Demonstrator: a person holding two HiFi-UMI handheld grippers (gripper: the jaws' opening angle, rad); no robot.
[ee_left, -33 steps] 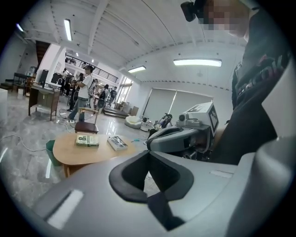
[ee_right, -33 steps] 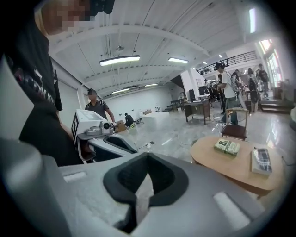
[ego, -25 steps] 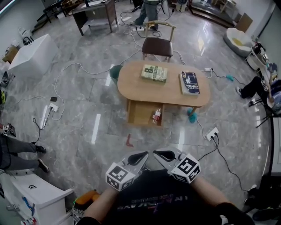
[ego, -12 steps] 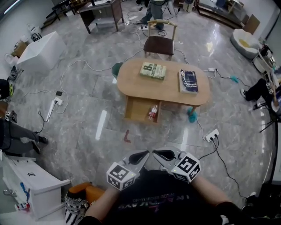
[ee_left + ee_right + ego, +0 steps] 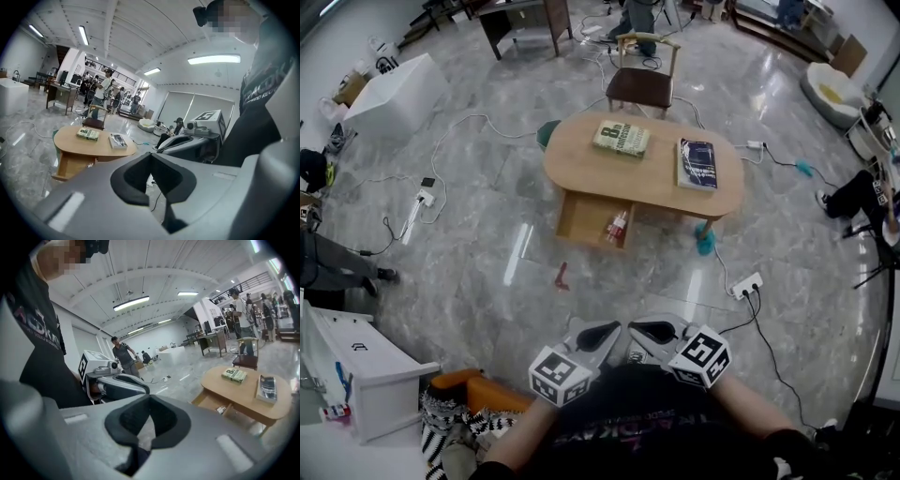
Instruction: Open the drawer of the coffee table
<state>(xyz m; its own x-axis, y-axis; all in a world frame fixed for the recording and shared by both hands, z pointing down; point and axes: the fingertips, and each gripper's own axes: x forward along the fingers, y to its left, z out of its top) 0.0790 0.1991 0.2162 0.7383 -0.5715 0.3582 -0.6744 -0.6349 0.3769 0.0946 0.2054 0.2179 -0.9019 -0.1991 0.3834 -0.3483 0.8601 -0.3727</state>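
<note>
The oval wooden coffee table [image 5: 652, 178] stands on the marble floor well ahead of me. Its drawer [image 5: 581, 217] is pulled out toward me, with a small bottle [image 5: 617, 226] lying inside. A green book [image 5: 622, 138] and a dark blue book [image 5: 697, 162] rest on the top. My left gripper [image 5: 598, 335] and right gripper [image 5: 654, 331] are held side by side close to my chest, far from the table, both shut and empty. In the left gripper view [image 5: 151, 153] and the right gripper view [image 5: 149, 395] the jaws meet with nothing between them.
A wooden chair [image 5: 639, 89] stands behind the table. Cables and a power strip [image 5: 745, 284] run across the floor to the right, and a small red object [image 5: 563, 275] lies in front of the drawer. A white cabinet [image 5: 356, 361] and an orange item [image 5: 464, 382] sit at lower left.
The table has slid up and away in the head view as I back off from it. The orange item and striped fabric have come into view at lower left. Both grippers stay shut.
</note>
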